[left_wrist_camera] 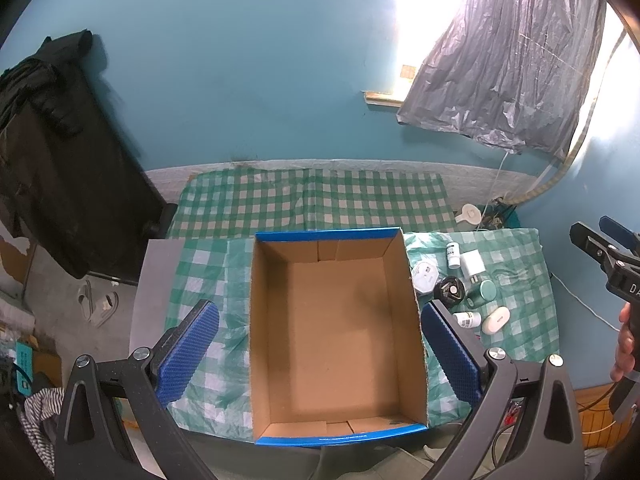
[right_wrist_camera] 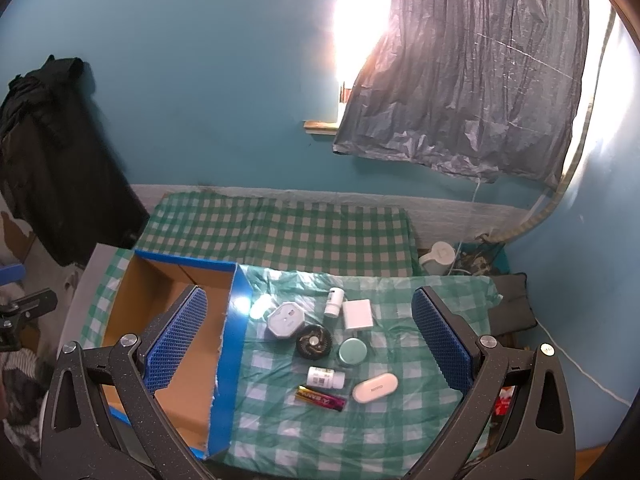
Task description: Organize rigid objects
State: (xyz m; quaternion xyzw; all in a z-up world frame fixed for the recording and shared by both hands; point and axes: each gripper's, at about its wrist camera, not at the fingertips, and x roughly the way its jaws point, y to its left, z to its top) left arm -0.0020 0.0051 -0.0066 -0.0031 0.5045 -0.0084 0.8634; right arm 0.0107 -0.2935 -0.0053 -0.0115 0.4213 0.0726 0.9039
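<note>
An empty cardboard box with blue rims [left_wrist_camera: 256, 320] [right_wrist_camera: 234, 320] sits on a green checked cloth. My left gripper [left_wrist_camera: 320, 332] hangs open above the box, one pad on each side. To the box's right lie several small objects: a white octagonal case [right_wrist_camera: 285, 320], a black round fan [right_wrist_camera: 314, 343], a teal round tin [right_wrist_camera: 352, 351], a white charger block [right_wrist_camera: 358, 314], two small white bottles [right_wrist_camera: 334, 301] [right_wrist_camera: 326, 377], a white oval case [right_wrist_camera: 375, 388] and a battery [right_wrist_camera: 320, 398]. My right gripper [right_wrist_camera: 308, 332] is open above them, holding nothing.
A second checked cloth [right_wrist_camera: 280, 236] covers a low surface behind, against a teal wall. A white kettle [right_wrist_camera: 438, 258] and cables sit at the back right. Dark clothing [left_wrist_camera: 52, 152] hangs at the left. Sandals [left_wrist_camera: 98, 306] lie on the floor.
</note>
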